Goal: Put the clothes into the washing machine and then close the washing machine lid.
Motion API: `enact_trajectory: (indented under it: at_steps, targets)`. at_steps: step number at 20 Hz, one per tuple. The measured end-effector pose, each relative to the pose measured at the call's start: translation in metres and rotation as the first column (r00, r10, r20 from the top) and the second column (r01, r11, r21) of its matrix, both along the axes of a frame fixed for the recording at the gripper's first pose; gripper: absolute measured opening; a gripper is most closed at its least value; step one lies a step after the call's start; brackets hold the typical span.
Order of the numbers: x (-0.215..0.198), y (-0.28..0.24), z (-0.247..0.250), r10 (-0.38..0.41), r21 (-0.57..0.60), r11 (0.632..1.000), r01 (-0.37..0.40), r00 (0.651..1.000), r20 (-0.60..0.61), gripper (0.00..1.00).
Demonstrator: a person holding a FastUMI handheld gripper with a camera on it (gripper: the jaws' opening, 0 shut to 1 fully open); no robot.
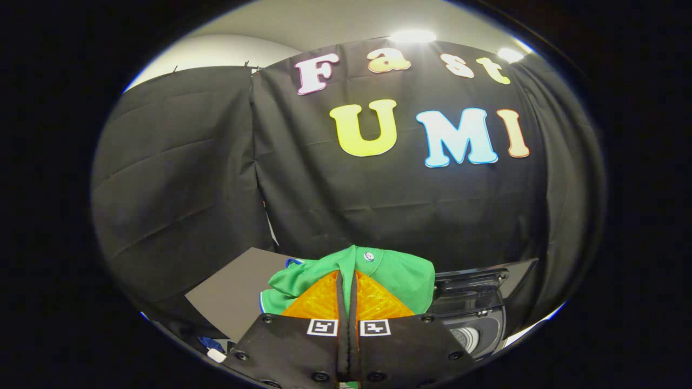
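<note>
Black cloth walls hang behind everything, with a grey tabletop lying low at about eight o'clock from the fingers. On the gripper view, the gripper has its fingers drawn almost together, only a thin slit between them, and both press on a green shirt bunched over and around their tips, a white button showing at twelve o'clock. At four o'clock sits the washing machine, its dark lid raised.

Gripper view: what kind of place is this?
Looks like a staged recording booth, not a home: black cloth walls, a washing machine beside the fingers, which are shut on a green garment.
</note>
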State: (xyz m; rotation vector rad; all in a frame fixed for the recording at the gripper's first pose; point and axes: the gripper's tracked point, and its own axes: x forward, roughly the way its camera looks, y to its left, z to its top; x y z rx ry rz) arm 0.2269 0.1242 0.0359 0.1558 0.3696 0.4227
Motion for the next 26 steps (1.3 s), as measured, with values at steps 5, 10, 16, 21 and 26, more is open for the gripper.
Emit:
enact_trajectory:
  at_steps: [5,10,16,21,26]
  targets:
    - [0.009,-0.046,-0.015,-0.046,-0.005,0.999,0.046,0.999,-0.01,0.01]
    - [0.016,-0.085,-0.045,-0.08,-0.02,0.997,0.079,0.996,-0.039,0.01]
    - [0.027,-0.125,-0.084,-0.117,-0.055,0.992,0.113,0.991,-0.064,0.01]
    - [0.033,-0.146,-0.132,-0.13,-0.091,0.989,0.12,0.985,-0.112,0.01]
    - [0.038,-0.162,-0.193,-0.144,-0.154,0.981,0.118,0.976,-0.166,0.01]
